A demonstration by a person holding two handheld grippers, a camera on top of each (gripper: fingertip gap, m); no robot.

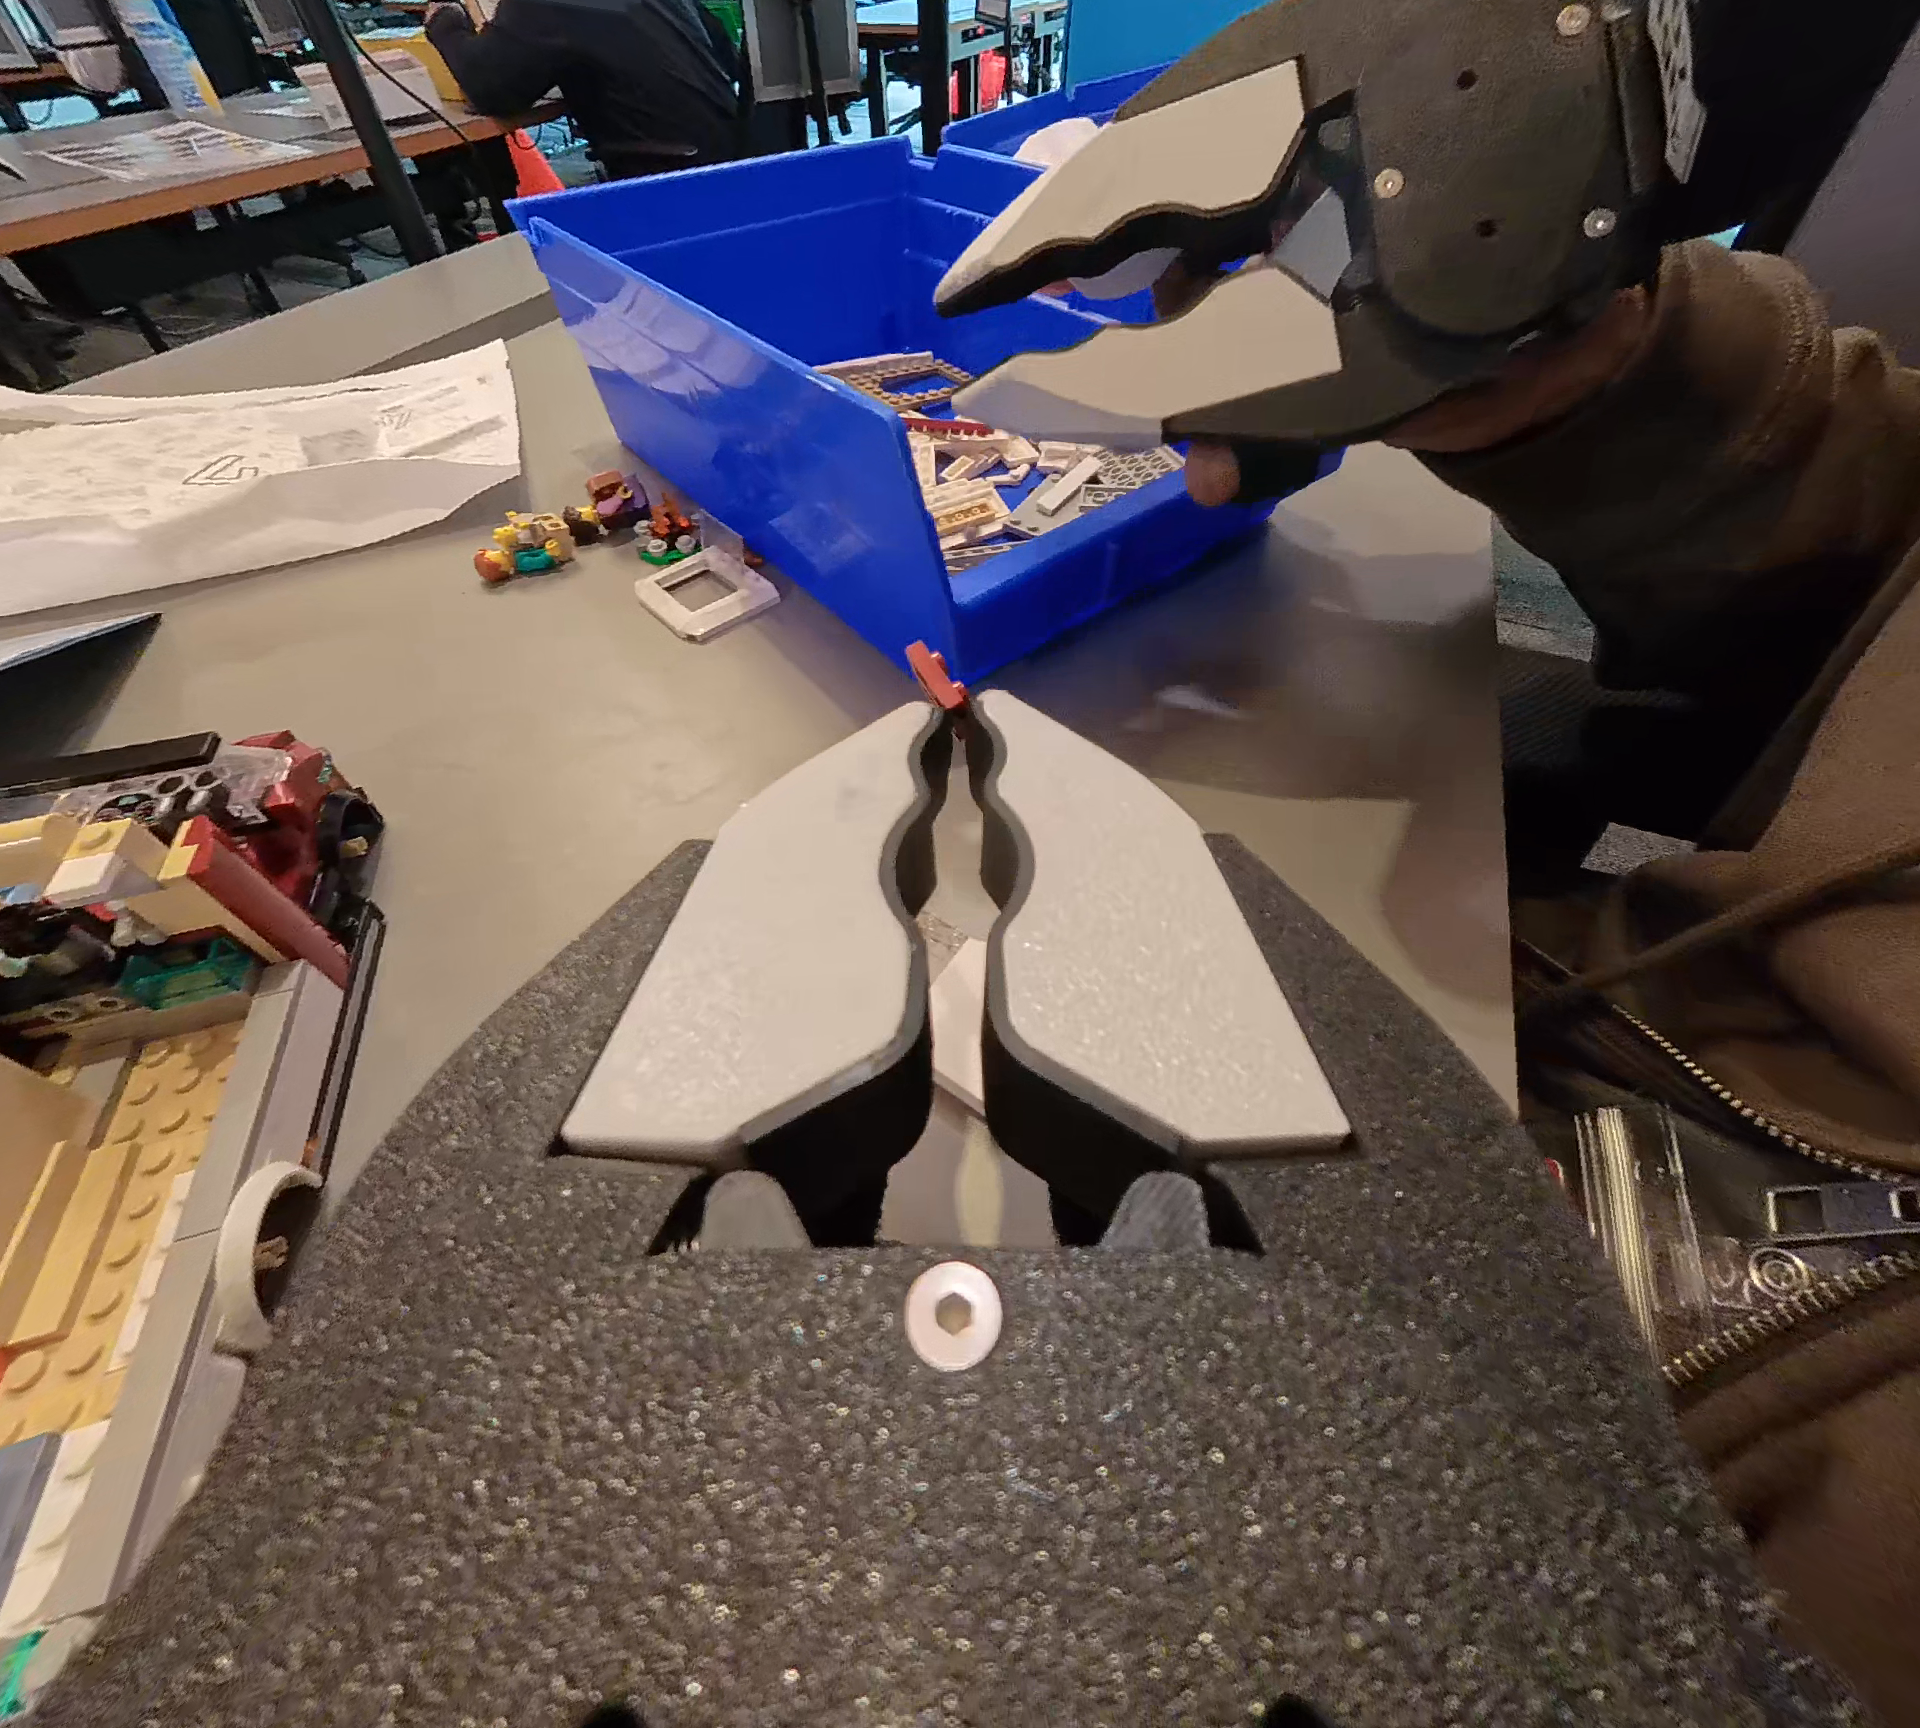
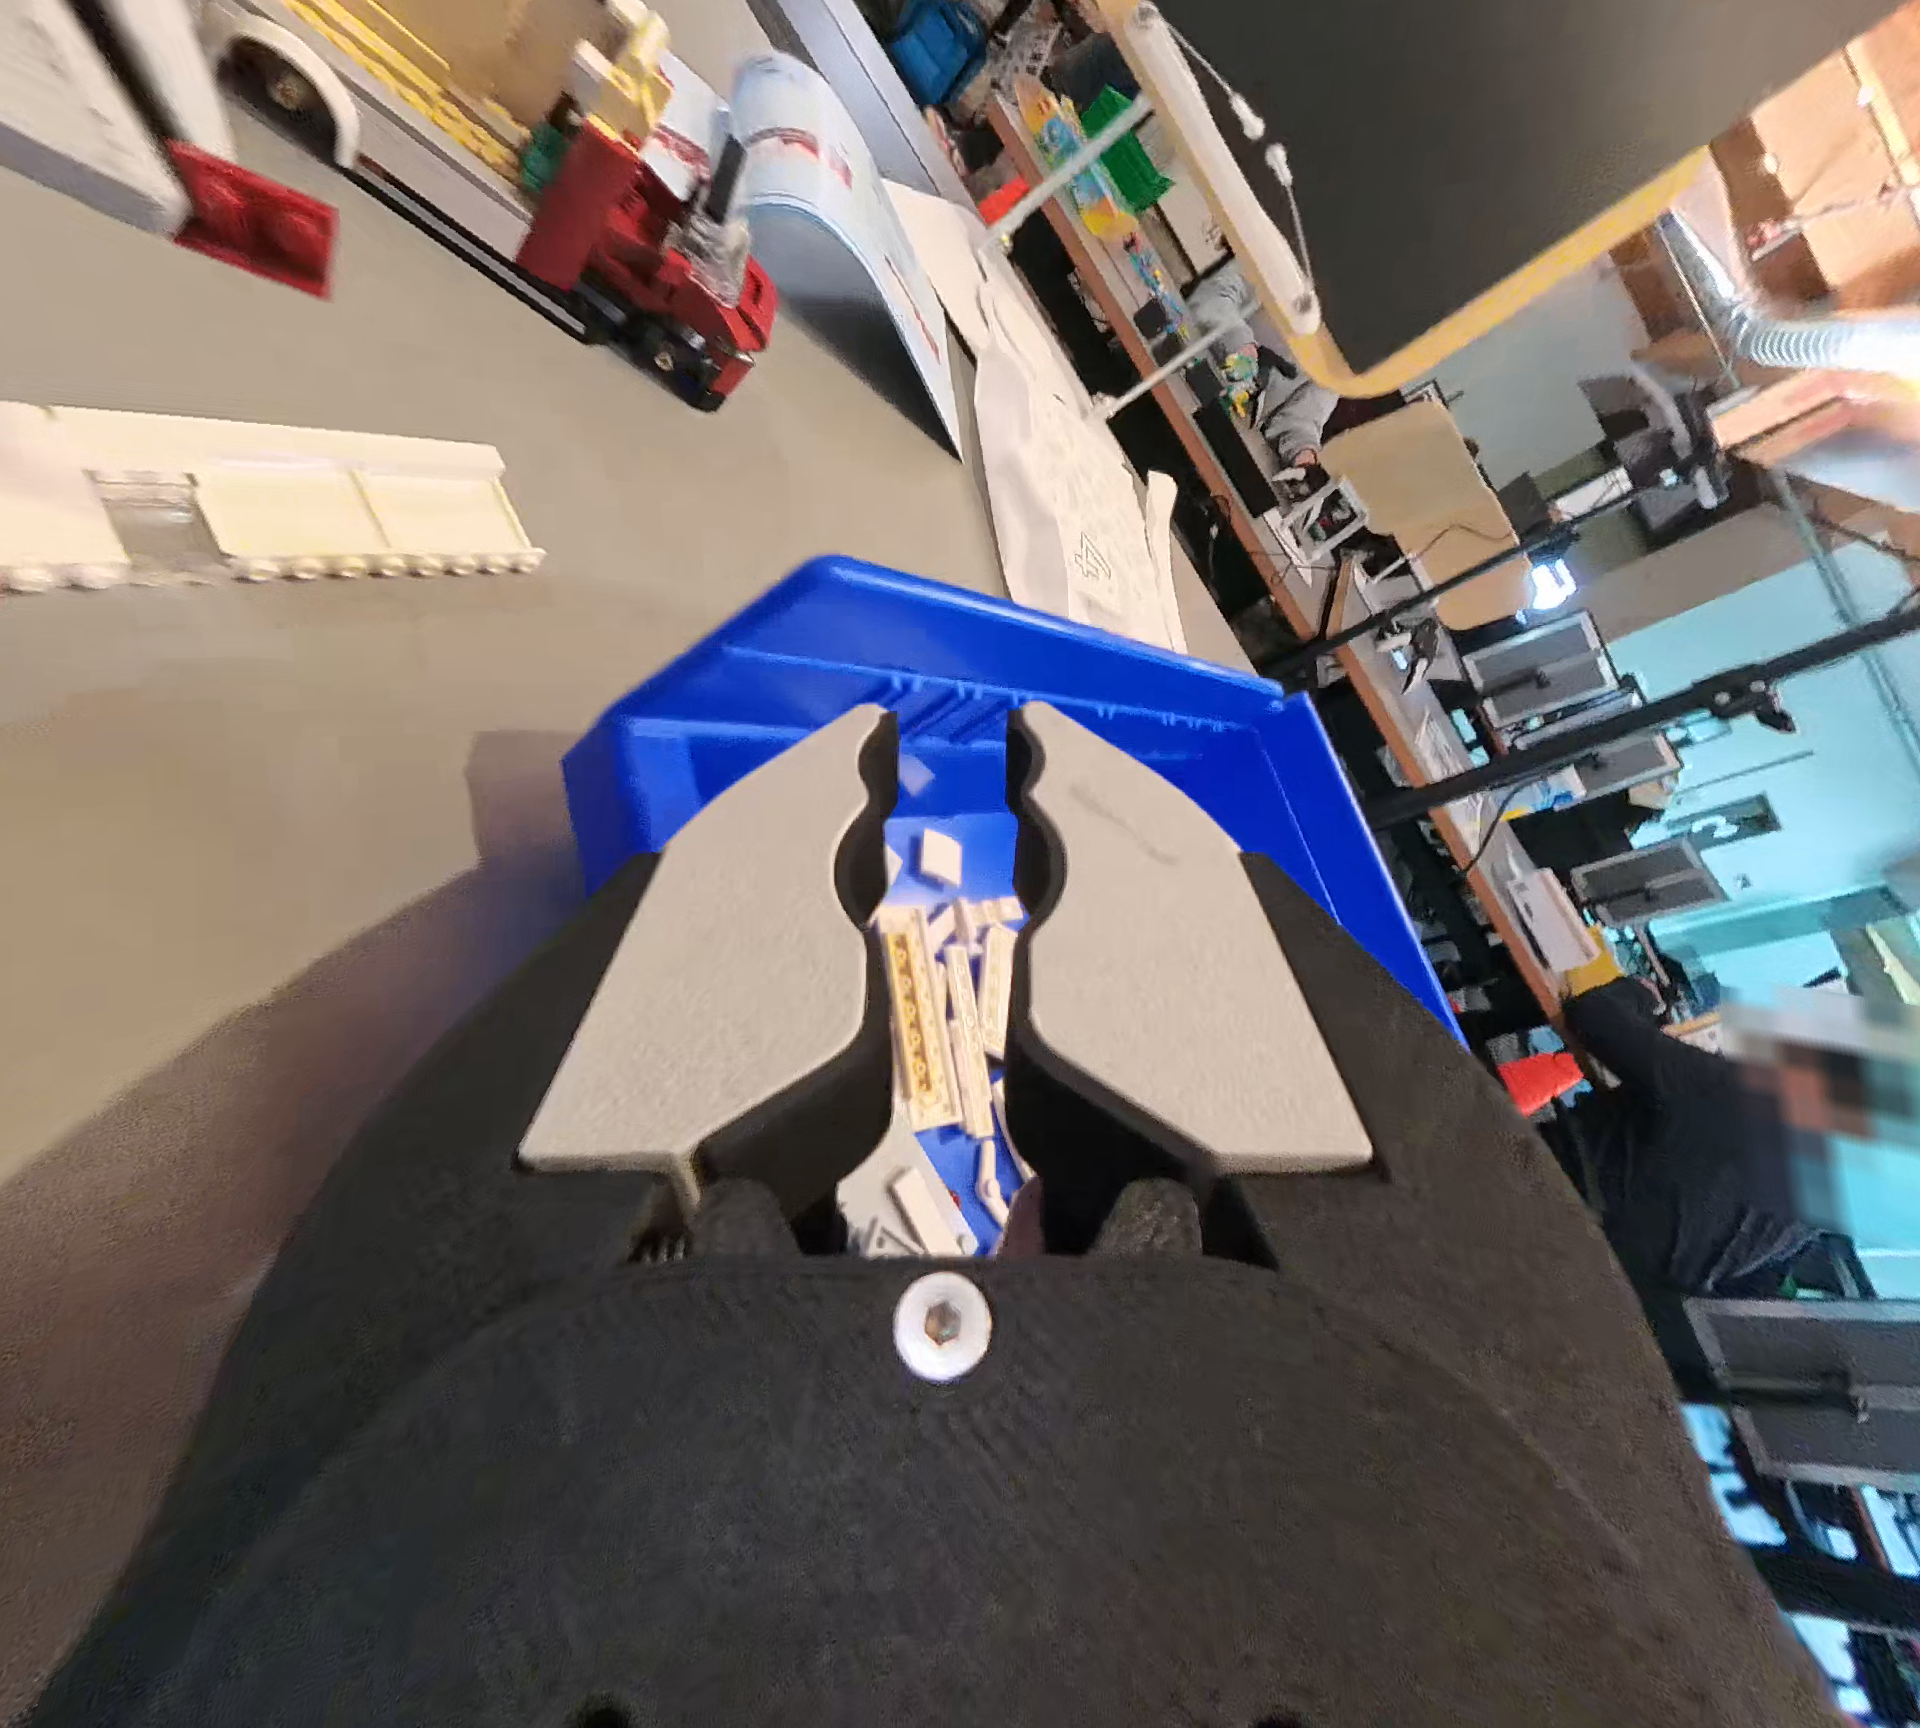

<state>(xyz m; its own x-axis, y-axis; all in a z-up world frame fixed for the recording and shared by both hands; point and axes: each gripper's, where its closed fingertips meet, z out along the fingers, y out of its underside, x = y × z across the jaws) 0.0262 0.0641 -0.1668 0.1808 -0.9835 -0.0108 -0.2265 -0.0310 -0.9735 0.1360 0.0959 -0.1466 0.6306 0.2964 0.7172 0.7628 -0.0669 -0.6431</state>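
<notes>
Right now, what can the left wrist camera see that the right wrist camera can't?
Only the left wrist view shows the left tool pinching a small dark-red plastic brick piece, tiny colourful toy figures and a grey square frame piece on the table.
Only the right wrist view shows a long white studded plate.
Both show the blue plastic bin of pale bricks, the open right tool over it, and the brick-built truck.
</notes>
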